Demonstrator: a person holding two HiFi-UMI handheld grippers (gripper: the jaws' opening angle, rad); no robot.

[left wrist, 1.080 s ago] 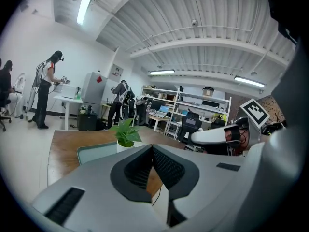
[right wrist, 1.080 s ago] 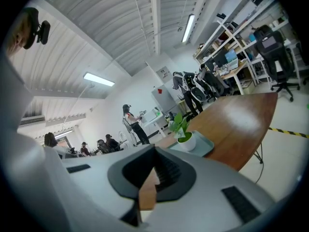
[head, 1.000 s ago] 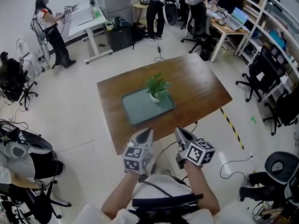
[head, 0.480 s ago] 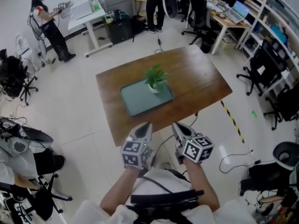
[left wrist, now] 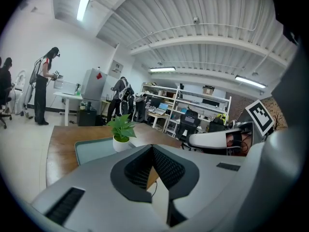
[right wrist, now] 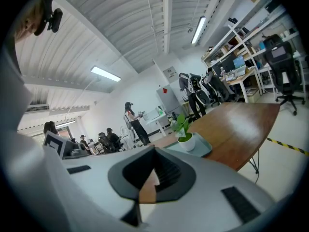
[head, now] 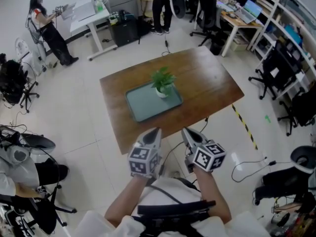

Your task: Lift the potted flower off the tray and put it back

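Note:
The potted flower [head: 162, 83], green leaves in a small white pot, stands upright at the far right corner of the grey-green tray [head: 145, 105] on the brown wooden table [head: 207, 83]. Both grippers hover in front of the table's near edge, well short of the tray. My left gripper [head: 155, 131] is shut with nothing in it, and my right gripper [head: 185, 131] beside it is also shut and empty. In the left gripper view the flower [left wrist: 120, 135] and tray [left wrist: 89, 151] lie beyond the closed gripper [left wrist: 152, 147]. In the right gripper view the flower [right wrist: 184, 133] lies right of the gripper [right wrist: 154, 149].
A person [head: 47, 26] stands at a white desk [head: 89, 14] at the back left. Several others stand at the far end. Office chairs [head: 269, 83] and shelves line the right side. Striped tape [head: 244, 127] and cables lie on the floor by the table.
The head view has shifted slightly, so the table sits a little higher in the picture. Both grippers stay shut in front of the table; the right one has rolled a little.

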